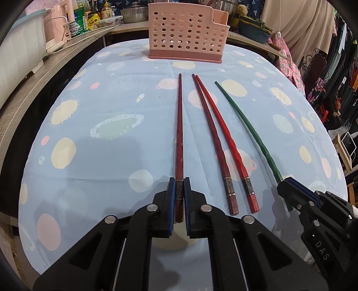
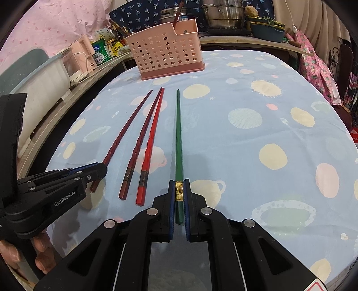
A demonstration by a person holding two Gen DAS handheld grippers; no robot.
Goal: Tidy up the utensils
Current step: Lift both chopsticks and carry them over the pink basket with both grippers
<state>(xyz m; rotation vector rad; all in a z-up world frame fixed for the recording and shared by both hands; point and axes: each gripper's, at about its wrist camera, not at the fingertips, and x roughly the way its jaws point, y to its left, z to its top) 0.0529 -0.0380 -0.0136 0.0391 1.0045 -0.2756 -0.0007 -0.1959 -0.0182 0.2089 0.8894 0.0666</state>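
Observation:
Several chopsticks lie side by side on the blue planet-print tablecloth (image 1: pixel 100 156), tips toward a pink perforated utensil holder (image 1: pixel 188 33) at the far edge. My left gripper (image 1: pixel 179 185) is shut on the thick end of a dark red chopstick (image 1: pixel 179 125). My right gripper (image 2: pixel 179 185) is shut on the thick end of a green chopstick (image 2: pixel 178 134). Between them rest a dark red chopstick (image 1: pixel 212 138) and a bright red chopstick (image 1: pixel 226 138), untouched. The holder (image 2: pixel 165 53) has a utensil handle standing in its back compartment. Both held chopsticks lie along the cloth.
A wooden counter (image 1: pixel 44 73) runs along the left with a white basin (image 1: pixel 20 47), jars and packets. Steel pots (image 2: pixel 223 13) and a blue dish (image 2: pixel 266 31) sit behind the table. Clothes hang at the right. A hand (image 2: pixel 13 253) holds the left gripper.

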